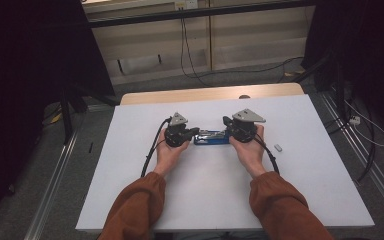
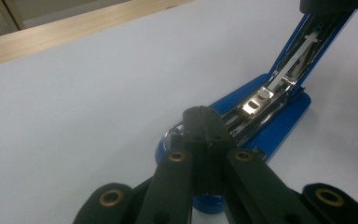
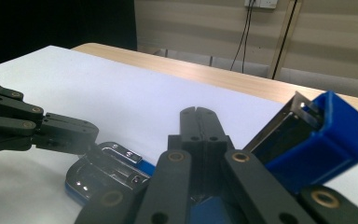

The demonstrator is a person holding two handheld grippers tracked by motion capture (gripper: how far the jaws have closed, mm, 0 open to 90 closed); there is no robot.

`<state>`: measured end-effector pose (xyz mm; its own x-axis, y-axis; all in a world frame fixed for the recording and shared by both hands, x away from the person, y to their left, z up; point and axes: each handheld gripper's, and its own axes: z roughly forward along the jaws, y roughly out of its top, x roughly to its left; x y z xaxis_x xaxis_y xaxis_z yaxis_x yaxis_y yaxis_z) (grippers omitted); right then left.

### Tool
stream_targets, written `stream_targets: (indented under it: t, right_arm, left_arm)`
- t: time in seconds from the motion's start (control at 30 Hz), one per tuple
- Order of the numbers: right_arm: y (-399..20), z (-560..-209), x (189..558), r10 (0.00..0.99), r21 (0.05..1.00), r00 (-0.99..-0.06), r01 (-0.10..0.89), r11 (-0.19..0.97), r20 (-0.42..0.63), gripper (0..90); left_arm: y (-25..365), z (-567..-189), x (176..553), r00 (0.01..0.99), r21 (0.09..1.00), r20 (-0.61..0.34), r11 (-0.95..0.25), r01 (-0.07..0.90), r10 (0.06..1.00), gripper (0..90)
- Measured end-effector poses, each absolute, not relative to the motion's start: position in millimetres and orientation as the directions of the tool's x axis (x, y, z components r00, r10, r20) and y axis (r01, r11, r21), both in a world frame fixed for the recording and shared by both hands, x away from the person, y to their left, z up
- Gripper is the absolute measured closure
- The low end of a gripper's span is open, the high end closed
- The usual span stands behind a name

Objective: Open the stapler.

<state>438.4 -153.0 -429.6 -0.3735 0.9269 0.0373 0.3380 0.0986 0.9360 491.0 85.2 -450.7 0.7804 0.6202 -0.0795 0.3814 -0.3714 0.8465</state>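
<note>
Blue stapler (image 1: 211,138) lies at centre frame on the white worktop (image 1: 210,200), lid hinged open. Left gripper (image 1: 196,131) — jaws fully closed, gripping nothing, tips pressing the base. Right gripper (image 1: 226,121) — jaws likewise closed and empty beside the raised lid. Recommendation: keep the base pinned and swing the lid slowly to prevent sliding.

My sleeves (image 1: 135,207) are rust-orange. Each claw, left (image 1: 196,131) and right (image 1: 226,121), is black with brass-ringed pivots, a grey three-cornered plate and a black cable.
</note>
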Motion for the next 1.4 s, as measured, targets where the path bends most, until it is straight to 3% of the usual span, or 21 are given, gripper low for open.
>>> stream_targets:
  t: [1.4]
  right_arm:
    - [-187, -438, 431, 0.942, 0.92, -0.335, 0.377, 0.105, 0.029, 90.0]
  left_arm:
    - [85, -451, 490, 0.781, 0.85, -0.072, -0.371, 0.373, 0.621, 90.0]
